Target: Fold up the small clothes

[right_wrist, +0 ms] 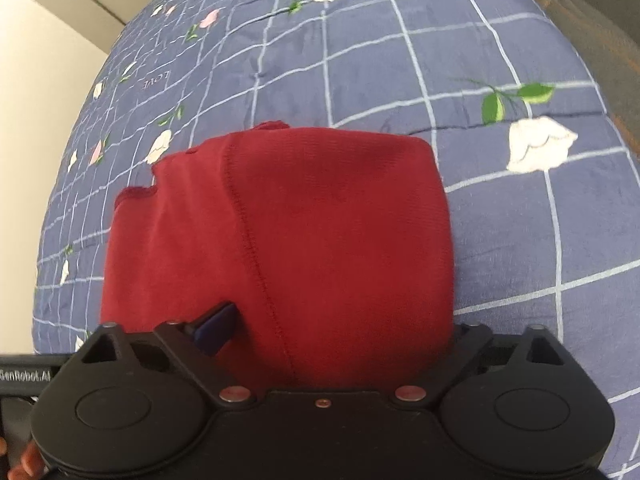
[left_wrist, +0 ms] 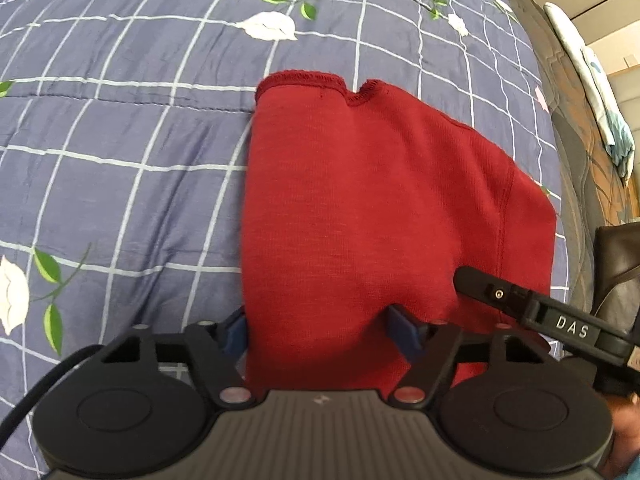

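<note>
A small dark red garment (left_wrist: 372, 208) lies folded on the blue checked bedspread (left_wrist: 120, 140). Its near edge runs between the fingers of my left gripper (left_wrist: 320, 332), whose blue pads (left_wrist: 404, 330) stand wide apart on either side of the cloth. In the right wrist view the same garment (right_wrist: 304, 232) fills the space between the fingers of my right gripper (right_wrist: 336, 332); its left blue pad (right_wrist: 218, 326) shows, the right one is hidden by cloth. Both grippers look open. A finger of my right gripper (left_wrist: 520, 304) also shows in the left wrist view, over the garment's right part.
The bedspread (right_wrist: 440, 60) has white grid lines and white and pink flowers. A brown patterned mattress edge (left_wrist: 576, 148) and a folded light cloth (left_wrist: 600, 92) are at the right in the left wrist view. A pale wall (right_wrist: 36, 80) is at the left in the right wrist view.
</note>
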### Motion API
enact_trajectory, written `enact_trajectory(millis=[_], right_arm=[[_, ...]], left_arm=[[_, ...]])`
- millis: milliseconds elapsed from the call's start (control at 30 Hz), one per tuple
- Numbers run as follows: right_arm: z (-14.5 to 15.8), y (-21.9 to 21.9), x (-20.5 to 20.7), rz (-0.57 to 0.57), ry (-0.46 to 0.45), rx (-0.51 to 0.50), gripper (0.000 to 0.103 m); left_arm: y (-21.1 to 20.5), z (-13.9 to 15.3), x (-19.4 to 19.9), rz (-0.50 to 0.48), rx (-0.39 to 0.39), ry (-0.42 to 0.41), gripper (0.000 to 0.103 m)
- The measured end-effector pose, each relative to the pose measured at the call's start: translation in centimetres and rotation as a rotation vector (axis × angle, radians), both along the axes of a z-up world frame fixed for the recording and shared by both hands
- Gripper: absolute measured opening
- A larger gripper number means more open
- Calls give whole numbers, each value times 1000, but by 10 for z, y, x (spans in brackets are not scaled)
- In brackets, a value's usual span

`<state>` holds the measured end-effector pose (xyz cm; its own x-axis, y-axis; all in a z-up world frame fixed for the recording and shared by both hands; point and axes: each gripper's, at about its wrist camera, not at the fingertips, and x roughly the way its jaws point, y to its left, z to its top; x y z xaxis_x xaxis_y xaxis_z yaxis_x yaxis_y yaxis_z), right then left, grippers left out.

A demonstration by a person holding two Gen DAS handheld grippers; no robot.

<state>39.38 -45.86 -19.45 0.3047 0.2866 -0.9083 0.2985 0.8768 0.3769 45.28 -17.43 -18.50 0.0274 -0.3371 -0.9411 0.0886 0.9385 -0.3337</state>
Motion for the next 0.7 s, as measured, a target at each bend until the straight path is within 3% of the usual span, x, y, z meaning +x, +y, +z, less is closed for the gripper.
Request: enact_trajectory(millis=[133,267,400,700], right_arm=[[9,5,-10,-13,-33,-15,71],[19,11,-20,-40,-62,-15,49],[31,16,-38,-80,-117,-16,34],[87,52,-77,-31,-191,-23,28]], left_arm=[[-2,6,-4,-23,7,-27,56],[-8,18,-8,-95,3,-73,37],[-4,30,-13,-122,-47,-102,29],[25,73,-60,-153,-138,-124,27]])
